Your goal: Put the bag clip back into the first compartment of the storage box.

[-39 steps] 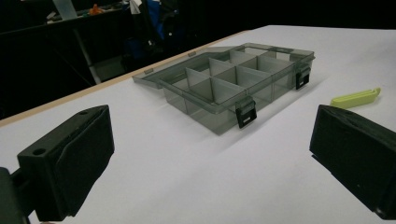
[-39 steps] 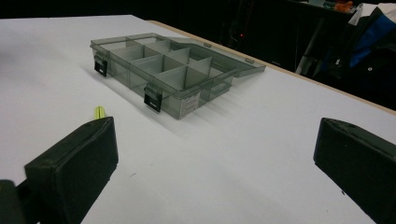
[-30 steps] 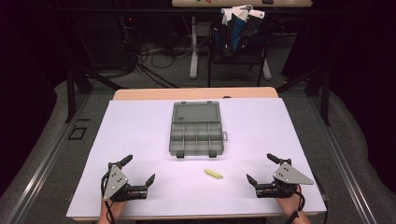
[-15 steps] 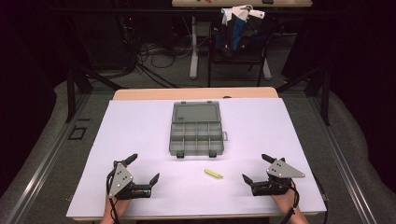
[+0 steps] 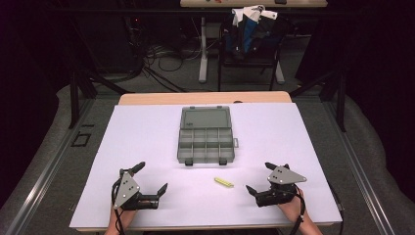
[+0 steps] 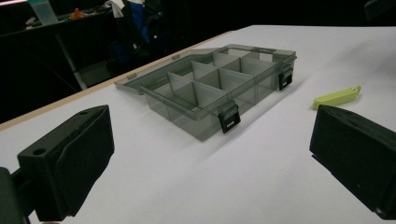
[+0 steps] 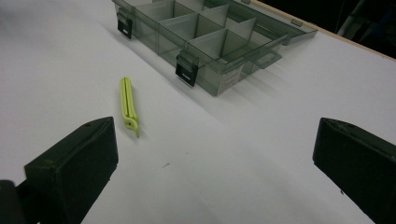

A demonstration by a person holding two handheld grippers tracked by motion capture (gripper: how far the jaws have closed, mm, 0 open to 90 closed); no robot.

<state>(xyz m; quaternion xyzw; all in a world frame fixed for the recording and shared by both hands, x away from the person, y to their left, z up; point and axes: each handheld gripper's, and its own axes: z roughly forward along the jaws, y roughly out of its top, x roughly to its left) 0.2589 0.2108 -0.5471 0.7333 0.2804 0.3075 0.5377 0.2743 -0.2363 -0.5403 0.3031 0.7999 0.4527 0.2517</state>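
A grey clear plastic organizer box (image 5: 206, 135) lies open in the middle of the white table, its lid folded back and its compartments bare (image 6: 219, 86) (image 7: 201, 32). A small yellow-green clip (image 5: 223, 182) lies in front of the box (image 6: 337, 96) (image 7: 127, 105). My left gripper (image 5: 149, 179) rests at the near left of the table, jaws wide open and holding nothing. My right gripper (image 5: 261, 177) sits at the near right, open too, with the clip a short way to its left.
The white table cover (image 5: 147, 127) reaches a wooden edge at the back. Beyond it stand a chair with clothing (image 5: 249, 29), table legs and cables on a dark floor. Metal rails (image 5: 44, 171) run along both sides.
Both grippers have slid a little toward the middle and turned slightly inward. The box and the clip have stayed put.
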